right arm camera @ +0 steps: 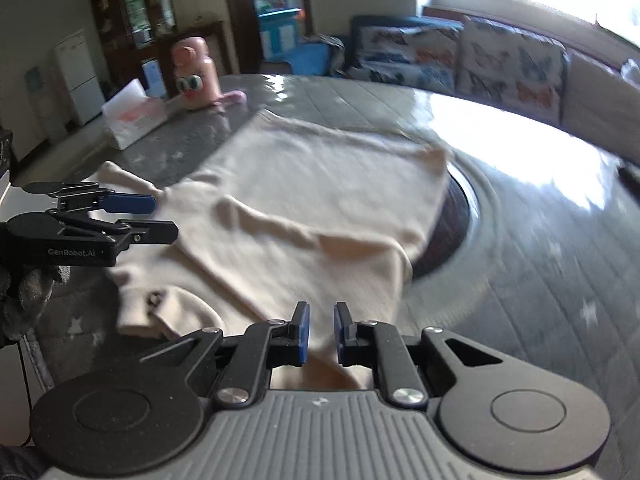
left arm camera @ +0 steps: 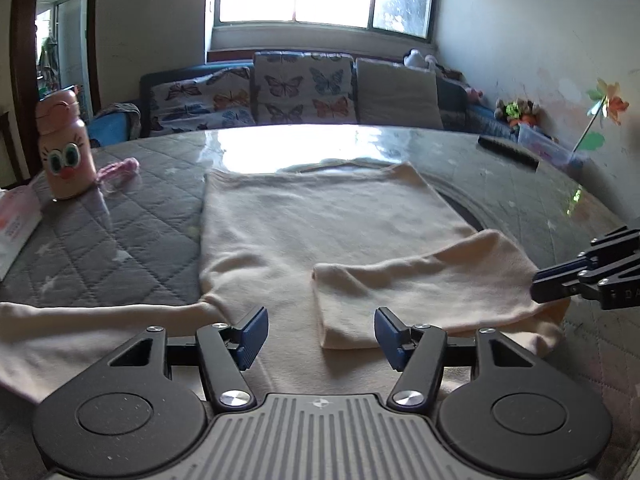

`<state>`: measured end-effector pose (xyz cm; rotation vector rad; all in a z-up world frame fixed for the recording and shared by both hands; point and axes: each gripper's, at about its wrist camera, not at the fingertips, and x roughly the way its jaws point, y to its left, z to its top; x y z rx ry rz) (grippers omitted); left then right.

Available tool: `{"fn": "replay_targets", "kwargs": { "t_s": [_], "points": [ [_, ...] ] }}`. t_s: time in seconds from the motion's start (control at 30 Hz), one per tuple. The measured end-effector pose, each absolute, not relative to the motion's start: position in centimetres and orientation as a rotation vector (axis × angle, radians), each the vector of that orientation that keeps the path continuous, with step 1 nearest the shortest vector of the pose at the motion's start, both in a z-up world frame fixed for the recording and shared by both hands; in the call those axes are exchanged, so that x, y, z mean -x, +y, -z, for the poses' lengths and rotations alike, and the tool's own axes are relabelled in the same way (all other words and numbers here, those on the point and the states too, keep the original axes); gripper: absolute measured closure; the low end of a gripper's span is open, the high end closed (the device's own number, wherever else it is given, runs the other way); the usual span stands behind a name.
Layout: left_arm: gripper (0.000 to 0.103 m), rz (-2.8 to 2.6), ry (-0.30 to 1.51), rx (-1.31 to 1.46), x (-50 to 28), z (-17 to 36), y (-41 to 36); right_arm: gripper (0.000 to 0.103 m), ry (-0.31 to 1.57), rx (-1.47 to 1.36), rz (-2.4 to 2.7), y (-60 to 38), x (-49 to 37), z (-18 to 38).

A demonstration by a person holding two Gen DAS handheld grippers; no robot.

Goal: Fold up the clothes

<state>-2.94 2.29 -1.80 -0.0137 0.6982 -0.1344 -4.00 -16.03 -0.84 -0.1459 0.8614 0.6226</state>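
Nearest the left wrist camera, at 6 o'clock, the left hand-held gripper (left arm camera: 321, 334) hangs with its blue pads wide apart and nothing between them, just above the near hem region of a cream knitted long-sleeved top (left arm camera: 320, 216). That garment lies spread on a round worktop (left arm camera: 120, 216) covered in grey quilted cloth under clear plastic. One sleeve (left arm camera: 420, 296) is folded across the body toward 4 o'clock; the other sleeve (left arm camera: 80, 324) trails flat toward 8 o'clock, not yet folded.

The right hand-held gripper (right arm camera: 322, 334), seen in its own view at 6 o'clock, has its pads narrowly parted with cream fabric lying in the gap; whether it truly pinches the cloth cannot be told, as the picture is blurred. In the left view it reaches in at 3 o'clock, its tip against the folded sleeve's edge.

A pink cartoon-faced plastic bottle (left arm camera: 64, 148) stands at 10 o'clock, well apart from the top, with a white tissue pack (left arm camera: 16, 232) near it.

The step in hand looks like laying the sleeves inward. To do it well, the right sleeve should be set straight along the body with no bunching before release. The left gripper would then take the trailing sleeve near its cuff, lift only a little, and carry it across so the shoulder fold line stays parallel to the side seam.
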Motion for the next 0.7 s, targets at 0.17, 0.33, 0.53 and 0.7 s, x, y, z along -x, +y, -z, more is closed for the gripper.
{"fn": "replay_targets", "kwargs": {
  "t_s": [0.17, 0.33, 0.53, 0.7],
  "points": [
    [0.060, 0.143, 0.738, 0.004, 2.0, 2.7, 1.6, 0.075, 0.842, 0.082, -0.616, -17.9, 4.4, 0.8],
    [0.094, 0.144, 0.731, -0.013, 1.7, 2.4, 0.9, 0.066, 0.820, 0.057, -0.592, -19.1, 4.4, 0.4],
    [0.099, 0.153, 0.656, -0.020, 1.4, -0.9, 0.4, 0.049, 0.824, 0.085, -0.609, -19.3, 5.7, 0.9],
    [0.099, 0.176, 0.551, -0.050, 1.3, -4.9, -0.6, 0.044, 0.808, 0.133, -0.624, -18.3, 6.4, 1.6]
  ]
}}
